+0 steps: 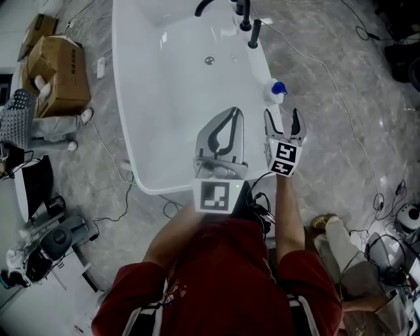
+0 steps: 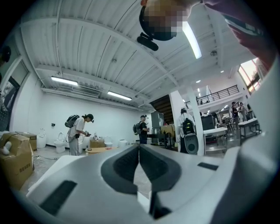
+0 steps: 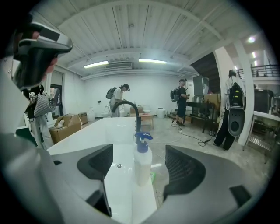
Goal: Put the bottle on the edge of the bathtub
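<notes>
A white bottle with a blue spray cap (image 1: 275,90) stands upright on the right rim of the white bathtub (image 1: 147,98). My right gripper (image 1: 282,115) is open just short of the bottle, and its jaws are not touching it. In the right gripper view the bottle (image 3: 142,164) stands a little ahead of my right gripper (image 3: 139,170), in line with the gap between the jaws. My left gripper (image 1: 233,113) hovers over the tub's near end, shut on nothing. In its own view my left gripper (image 2: 139,162) points out into the room.
A black faucet (image 1: 246,16) rises at the tub's far end, beyond the bottle, and a drain (image 1: 209,60) lies in the basin. Cardboard boxes (image 1: 59,72) stand to the left. Cables run over the grey floor. Several people with backpacks (image 3: 118,98) stand far off.
</notes>
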